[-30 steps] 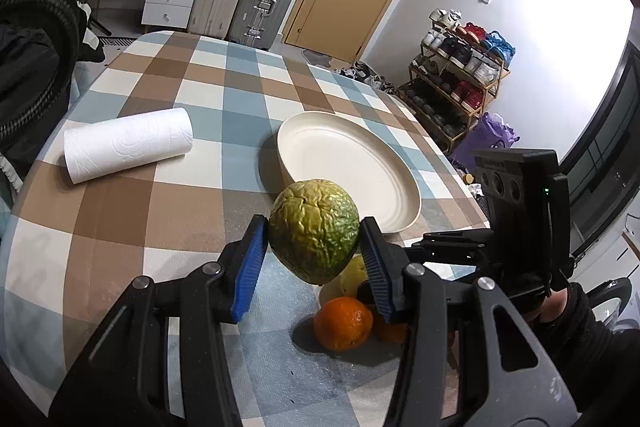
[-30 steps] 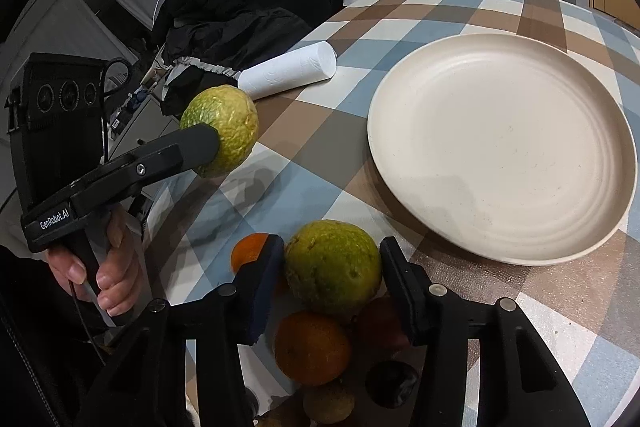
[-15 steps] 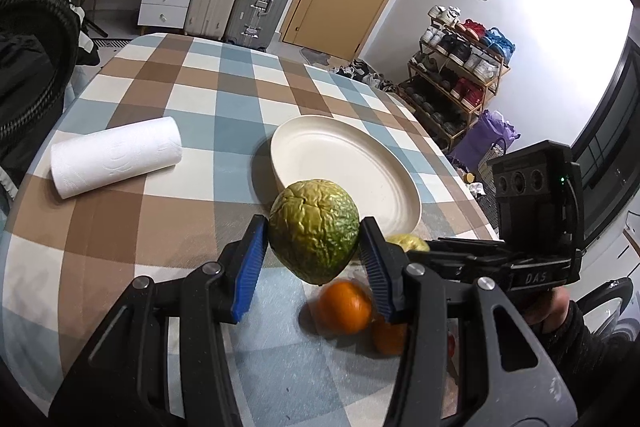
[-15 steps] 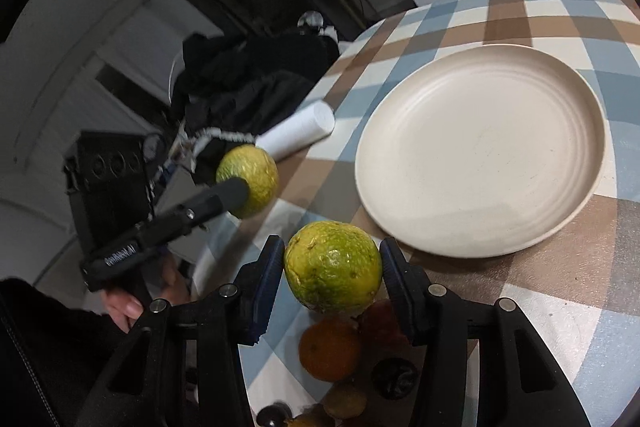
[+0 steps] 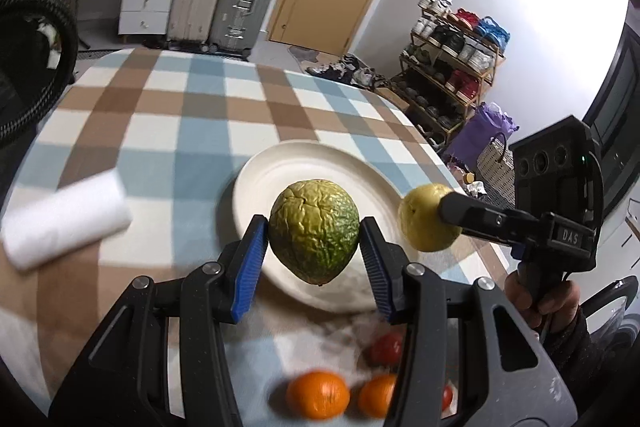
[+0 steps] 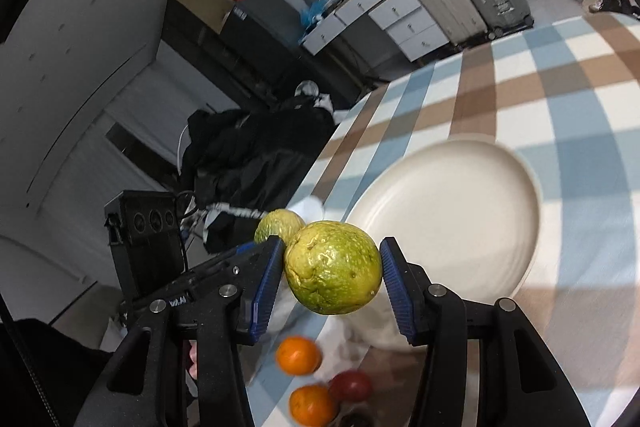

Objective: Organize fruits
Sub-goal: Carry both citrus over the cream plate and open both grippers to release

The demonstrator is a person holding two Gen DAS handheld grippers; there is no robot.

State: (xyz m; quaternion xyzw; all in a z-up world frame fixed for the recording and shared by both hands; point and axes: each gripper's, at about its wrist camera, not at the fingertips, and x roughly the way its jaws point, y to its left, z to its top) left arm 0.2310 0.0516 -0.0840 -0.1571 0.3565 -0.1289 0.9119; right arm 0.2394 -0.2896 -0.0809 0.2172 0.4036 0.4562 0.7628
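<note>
My left gripper (image 5: 313, 239) is shut on a wrinkled green avocado-like fruit (image 5: 314, 230), held in the air over the near rim of the cream plate (image 5: 280, 171). My right gripper (image 6: 331, 267) is shut on a yellow-green citrus fruit (image 6: 334, 267), lifted above the table beside the plate (image 6: 452, 211). In the left wrist view that citrus (image 5: 426, 219) hangs at the plate's right edge. The wrinkled fruit (image 6: 276, 225) shows just behind the right gripper's left finger. Oranges (image 5: 318, 393) and a red fruit (image 5: 386, 349) lie on the checked cloth below.
A white paper towel roll (image 5: 64, 223) lies on the table's left side. Two oranges (image 6: 298, 355) and a red fruit (image 6: 352, 385) sit beneath the right gripper. Dark clothing (image 6: 248, 147) is heaped off the table's edge. Suitcases, drawers and a shoe rack stand beyond.
Both grippers have risen and moved toward the plate with their fruits. The right gripper lifted the citrus off the pile; the loose fruits now lie farther below.
</note>
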